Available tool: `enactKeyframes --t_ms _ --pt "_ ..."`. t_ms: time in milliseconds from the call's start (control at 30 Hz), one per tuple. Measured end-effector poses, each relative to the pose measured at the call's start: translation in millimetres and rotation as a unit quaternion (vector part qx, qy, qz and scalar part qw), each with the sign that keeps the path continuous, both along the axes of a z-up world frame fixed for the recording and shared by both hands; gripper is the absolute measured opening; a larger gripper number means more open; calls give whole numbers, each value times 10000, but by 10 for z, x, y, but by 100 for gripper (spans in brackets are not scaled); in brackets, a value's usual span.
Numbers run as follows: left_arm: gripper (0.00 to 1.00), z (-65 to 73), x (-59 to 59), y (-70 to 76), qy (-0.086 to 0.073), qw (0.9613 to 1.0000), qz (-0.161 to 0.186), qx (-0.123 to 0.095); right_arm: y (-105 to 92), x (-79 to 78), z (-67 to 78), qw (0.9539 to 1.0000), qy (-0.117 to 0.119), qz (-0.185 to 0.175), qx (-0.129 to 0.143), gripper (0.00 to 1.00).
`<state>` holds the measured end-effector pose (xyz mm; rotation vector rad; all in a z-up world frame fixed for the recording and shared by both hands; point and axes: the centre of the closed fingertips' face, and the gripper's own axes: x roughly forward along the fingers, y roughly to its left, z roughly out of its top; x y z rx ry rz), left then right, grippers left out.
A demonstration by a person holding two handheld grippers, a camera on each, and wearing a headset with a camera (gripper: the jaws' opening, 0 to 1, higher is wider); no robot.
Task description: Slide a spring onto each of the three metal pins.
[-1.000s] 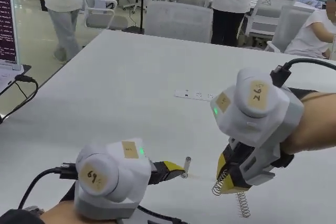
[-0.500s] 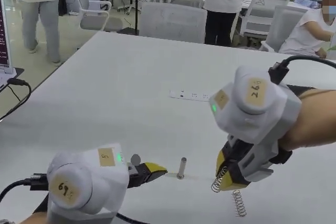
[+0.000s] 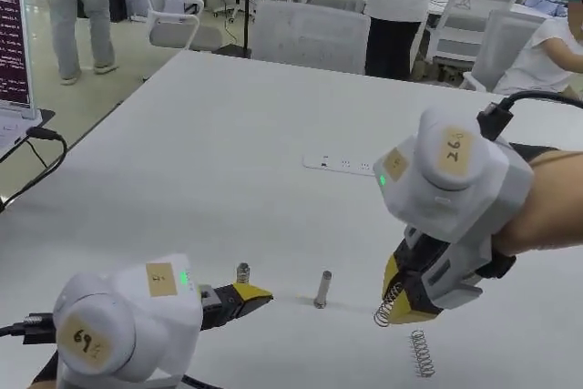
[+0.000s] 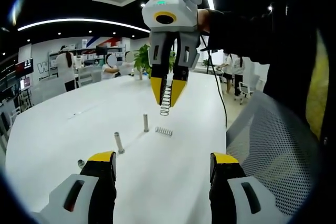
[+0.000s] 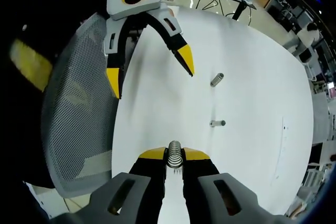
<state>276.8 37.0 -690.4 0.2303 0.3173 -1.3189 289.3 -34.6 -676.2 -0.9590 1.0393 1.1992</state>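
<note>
Two items stood upright on the table [image 3: 228, 152]: a bare pin [image 3: 322, 289] near the right gripper [image 3: 405, 307] and a second pin [image 3: 243, 271] just beside the left gripper [image 3: 239, 296]; a loose spring [image 3: 421, 353] lay flat close by. Right gripper: jaws clenched on a held spring [image 3: 386, 305], hung end-down off the table, likely to line its bore over the bare pin. Left gripper: jaws spread, grasping nothing, set low to one side, probably leaving the approach free.
</note>
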Motion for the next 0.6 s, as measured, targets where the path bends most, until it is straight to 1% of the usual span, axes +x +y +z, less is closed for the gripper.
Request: enactKeyframes --t_ms 233,400,600 --pt "69 23 41 85 -6 9998 165 -54 12 51 21 10000 -9 -35 12 8" --pt "69 20 40 120 11 9997 236 -69 23 95 11 10000 10 -60 14 8" --pt "69 7 39 160 30 9995 319 -69 -5 142 7 9999 16 -20 -100 8"
